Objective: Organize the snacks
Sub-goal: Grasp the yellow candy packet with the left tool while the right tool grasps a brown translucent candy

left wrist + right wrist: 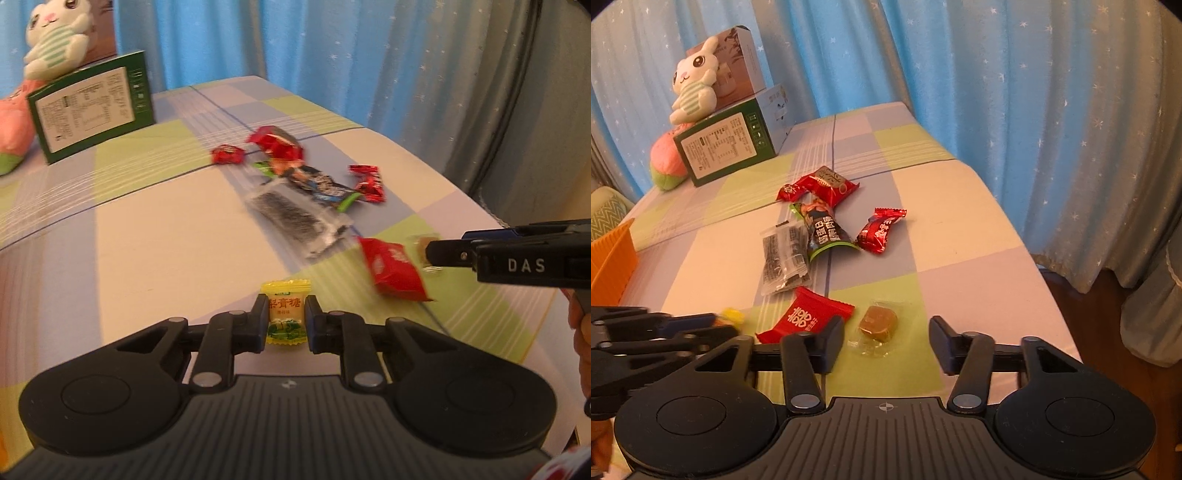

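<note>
My left gripper [286, 319] is shut on a yellow wrapped candy [285, 314] and holds it just above the table. In the right wrist view the left gripper [713, 325] enters from the left, with a bit of the yellow candy [733, 314] showing. My right gripper [886, 345] is open, its fingers on either side of a brown candy in clear wrap [878, 324] on the table. A red packet [803, 317] lies just left of it. Further back lie a clear seaweed packet [785, 256], a dark green-edged packet [823, 230] and red packets [881, 230].
An orange basket [613, 254] stands at the table's left edge. A green box [726, 147], stacked boxes and a plush rabbit [692, 85] stand at the back left. Blue curtains hang behind. The table edge [1027, 251] drops off on the right.
</note>
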Action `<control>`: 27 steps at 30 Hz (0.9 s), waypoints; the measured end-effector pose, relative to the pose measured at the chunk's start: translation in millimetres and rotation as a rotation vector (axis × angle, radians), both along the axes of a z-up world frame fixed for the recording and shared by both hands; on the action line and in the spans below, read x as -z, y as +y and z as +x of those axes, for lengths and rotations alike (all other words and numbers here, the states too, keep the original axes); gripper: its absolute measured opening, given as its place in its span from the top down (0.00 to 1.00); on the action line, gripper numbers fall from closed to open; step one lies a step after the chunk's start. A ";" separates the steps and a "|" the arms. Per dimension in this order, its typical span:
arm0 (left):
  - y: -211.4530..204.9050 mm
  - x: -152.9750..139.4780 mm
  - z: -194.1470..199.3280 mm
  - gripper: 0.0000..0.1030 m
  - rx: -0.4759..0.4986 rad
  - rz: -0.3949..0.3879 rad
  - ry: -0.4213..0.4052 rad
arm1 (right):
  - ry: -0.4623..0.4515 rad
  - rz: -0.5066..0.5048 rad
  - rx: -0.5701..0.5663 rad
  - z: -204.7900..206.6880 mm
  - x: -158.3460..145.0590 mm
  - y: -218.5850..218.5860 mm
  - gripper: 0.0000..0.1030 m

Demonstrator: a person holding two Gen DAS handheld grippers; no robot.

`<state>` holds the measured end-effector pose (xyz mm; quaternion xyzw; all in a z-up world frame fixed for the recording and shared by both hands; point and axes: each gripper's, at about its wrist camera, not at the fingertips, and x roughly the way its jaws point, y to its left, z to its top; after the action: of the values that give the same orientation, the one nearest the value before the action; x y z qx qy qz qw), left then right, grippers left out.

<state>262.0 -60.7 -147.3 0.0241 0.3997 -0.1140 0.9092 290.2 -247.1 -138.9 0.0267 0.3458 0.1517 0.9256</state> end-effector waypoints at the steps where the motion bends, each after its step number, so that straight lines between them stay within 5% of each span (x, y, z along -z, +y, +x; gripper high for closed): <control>1: 2.6 0.0 0.2 0.83 -0.006 -0.002 0.002 | -0.001 -0.003 0.002 1.8 1.4 1.9 0.56; 10: 3.6 4.0 0.3 0.83 -0.018 0.001 0.003 | -0.021 -0.083 -0.011 10.3 10.0 21.6 0.68; 12: 2.5 3.9 -0.2 0.83 -0.013 0.006 0.000 | -0.032 -0.119 -0.017 9.8 10.9 24.7 0.77; 27: 14.2 -20.2 -14.9 0.83 -0.037 -0.011 -0.031 | -0.072 -0.119 -0.005 -9.6 -16.8 19.9 0.79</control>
<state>247.2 -46.4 -127.1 0.0133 0.3855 -0.0990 0.9173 280.5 -227.1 -122.1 -0.0349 0.3210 0.1341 0.9369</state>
